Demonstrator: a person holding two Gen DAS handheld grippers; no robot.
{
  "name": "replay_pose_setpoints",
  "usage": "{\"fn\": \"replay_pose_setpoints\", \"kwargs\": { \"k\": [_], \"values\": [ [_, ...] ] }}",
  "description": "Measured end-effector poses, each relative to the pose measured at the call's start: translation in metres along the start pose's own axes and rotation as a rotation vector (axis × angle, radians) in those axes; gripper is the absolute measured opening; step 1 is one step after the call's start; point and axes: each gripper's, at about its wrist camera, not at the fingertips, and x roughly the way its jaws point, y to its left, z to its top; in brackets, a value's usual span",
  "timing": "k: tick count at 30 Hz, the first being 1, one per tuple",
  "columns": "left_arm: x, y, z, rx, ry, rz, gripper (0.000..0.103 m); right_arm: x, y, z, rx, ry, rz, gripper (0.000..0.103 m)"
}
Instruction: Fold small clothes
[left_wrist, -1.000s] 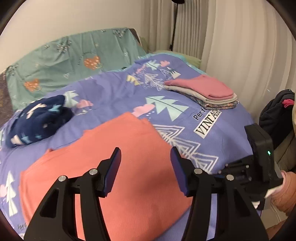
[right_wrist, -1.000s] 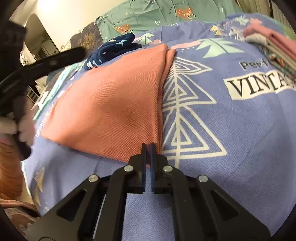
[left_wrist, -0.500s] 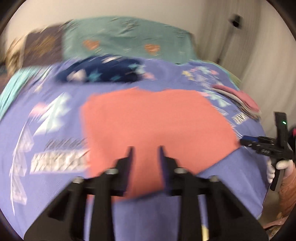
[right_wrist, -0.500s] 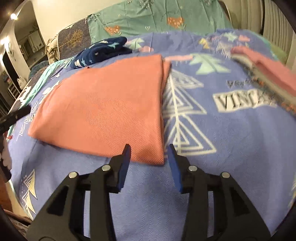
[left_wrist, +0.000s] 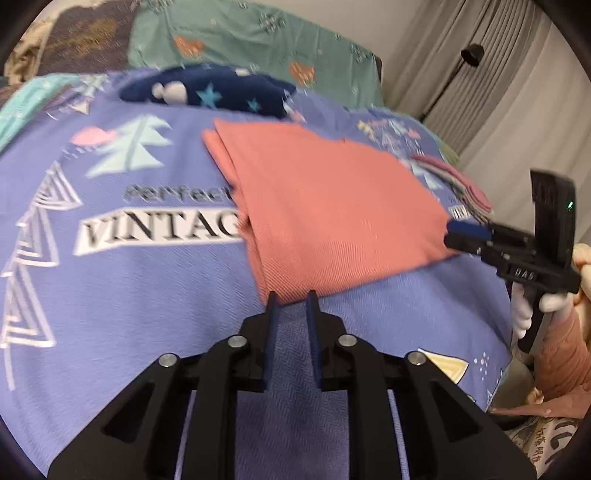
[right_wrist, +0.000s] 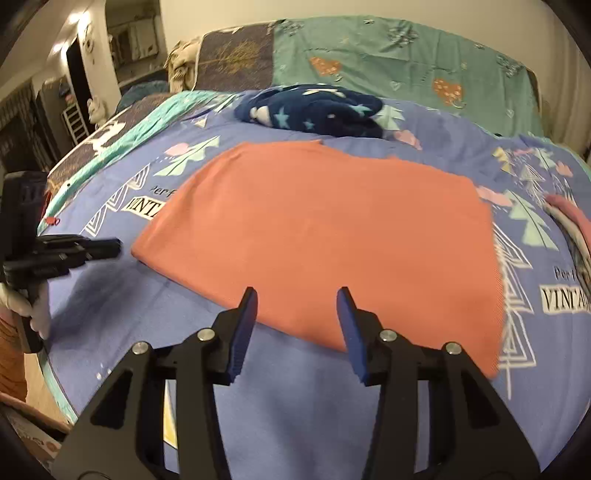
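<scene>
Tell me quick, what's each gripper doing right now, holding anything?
Left gripper: narrowly open, holding nothing, at the orange cloth's near corner.
Right gripper: jaws opening, holding nothing, over the cloth's near edge.

You worked over a purple bedsheet (right_wrist: 122, 354) printed with pale trees, triangles and the word "VINTAGE" (left_wrist: 159, 230). Behind it stood a teal cover with orange hearts (right_wrist: 402, 59), and beside that a dark panel with a golden tree (right_wrist: 236, 61). At the far right hung grey curtains (left_wrist: 517, 92), and a black stand with a small dark head (left_wrist: 471, 55) rose before them. On the left you had an open doorway (right_wrist: 92, 62) into a dim room.
</scene>
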Motion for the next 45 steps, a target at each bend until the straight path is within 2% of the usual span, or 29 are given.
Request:
{"fn": "replay_pose_setpoints", "kwargs": {
  "k": [4,5,8,10,11,13,14,19,21,25,31,36,37,38,39,40,42,45],
  "values": [
    [0.011,0.009,0.008,-0.017,-0.005,-0.074,0.039,0.007,0.014,0.015,-0.027,0.018,-0.009,0.047],
    [0.011,0.011,0.011,-0.019,-0.015,-0.082,0.040,0.008,0.017,0.018,-0.033,0.021,-0.008,0.048],
    [0.012,0.015,0.018,-0.017,-0.027,-0.123,0.040,0.015,0.026,0.027,-0.052,0.030,0.002,0.050],
    [0.015,0.014,0.022,-0.010,-0.022,-0.176,0.040,0.020,0.030,0.033,-0.070,0.039,0.001,0.052],
    [0.017,0.011,0.024,0.005,-0.011,-0.222,0.039,0.024,0.032,0.037,-0.077,0.043,-0.001,0.052],
    [0.019,0.006,0.024,0.026,-0.001,-0.271,0.031,0.032,0.034,0.046,-0.083,0.048,0.003,0.052],
    [0.018,0.004,0.023,0.034,0.007,-0.290,0.031,0.037,0.035,0.052,-0.080,0.050,0.008,0.052],
    [0.020,0.012,0.020,-0.005,0.022,-0.275,0.031,0.061,0.042,0.088,-0.075,0.064,0.052,0.052],
    [0.023,0.021,0.018,-0.044,0.034,-0.251,0.031,0.073,0.051,0.105,-0.103,0.066,0.057,0.052],
    [0.026,0.033,0.016,-0.105,0.048,-0.278,0.031,0.103,0.082,0.144,-0.201,0.080,0.074,0.051],
    [0.029,0.032,0.012,-0.109,0.061,-0.273,0.031,0.171,0.122,0.183,-0.288,0.167,-0.017,0.049],
    [0.027,0.029,0.010,-0.100,0.065,-0.264,0.031,0.221,0.131,0.189,-0.310,0.254,-0.087,0.048],
    [0.028,0.028,0.010,-0.094,0.066,-0.254,0.030,0.230,0.130,0.189,-0.322,0.264,-0.108,0.034],
    [0.027,0.026,0.010,-0.083,0.067,-0.237,0.027,0.234,0.128,0.190,-0.318,0.260,-0.106,0.006],
    [0.028,0.023,0.011,-0.073,0.072,-0.213,0.012,0.233,0.124,0.194,-0.284,0.240,-0.088,0.006],
    [0.028,0.022,0.010,-0.062,0.081,-0.179,0.006,0.226,0.117,0.200,-0.217,0.203,-0.059,0.005],
    [0.025,0.019,0.008,-0.030,0.085,-0.135,0.004,0.219,0.109,0.207,-0.159,0.159,-0.020,0.004],
    [0.023,0.015,0.005,0.006,0.091,-0.092,0.004,0.231,0.106,0.204,-0.174,0.193,0.009,0.004]
  ]
}}
